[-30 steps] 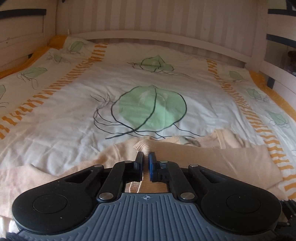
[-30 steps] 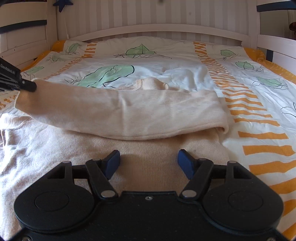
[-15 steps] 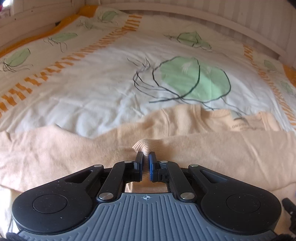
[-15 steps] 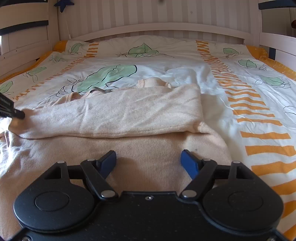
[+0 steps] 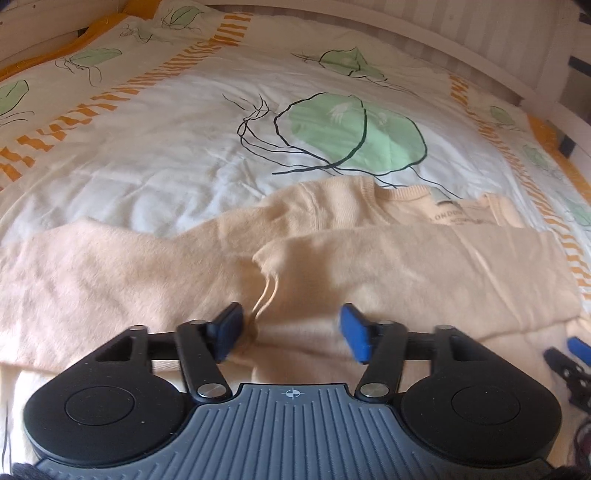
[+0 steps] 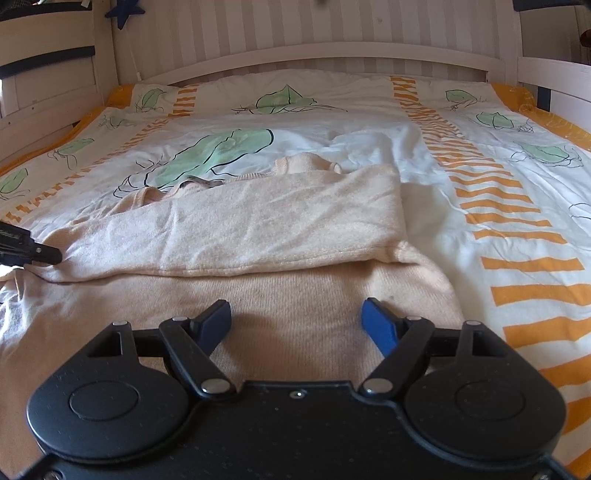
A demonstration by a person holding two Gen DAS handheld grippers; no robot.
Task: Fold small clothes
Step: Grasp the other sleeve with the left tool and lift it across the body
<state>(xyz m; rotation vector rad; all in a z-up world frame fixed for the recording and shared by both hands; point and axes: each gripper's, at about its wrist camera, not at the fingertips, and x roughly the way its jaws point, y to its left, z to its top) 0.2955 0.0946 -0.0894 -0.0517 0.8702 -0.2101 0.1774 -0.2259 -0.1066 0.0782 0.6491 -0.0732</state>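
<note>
Your peach sweater (image 6: 258, 302) spread on the bed's leaf-print duvet (image 6: 369, 122), one sleeve (image 6: 236, 229) folded across its chest, your left hand-held gripper (image 5: 291, 332) opening over the sleeve's cuff, pads off it, your right hand-held gripper (image 6: 295, 321) wide apart above the hem, holding nothing

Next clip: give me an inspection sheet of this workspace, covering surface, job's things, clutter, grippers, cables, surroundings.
Surface: bed with a white duvet, green leaf prints and orange stripes, wrinkled.
Job's things: beige sweater lying flat; one sleeve folded across the body; neck label showing.
Clutter: nothing seen.
Grippers: left gripper over the sleeve cuff, jaws opening, pads off the cloth; right gripper open above the sweater's body, holding nothing.
Cables: nothing seen.
Surroundings: white wooden bed frame, striped wall behind, a dark blue star hanging at upper left.
</note>
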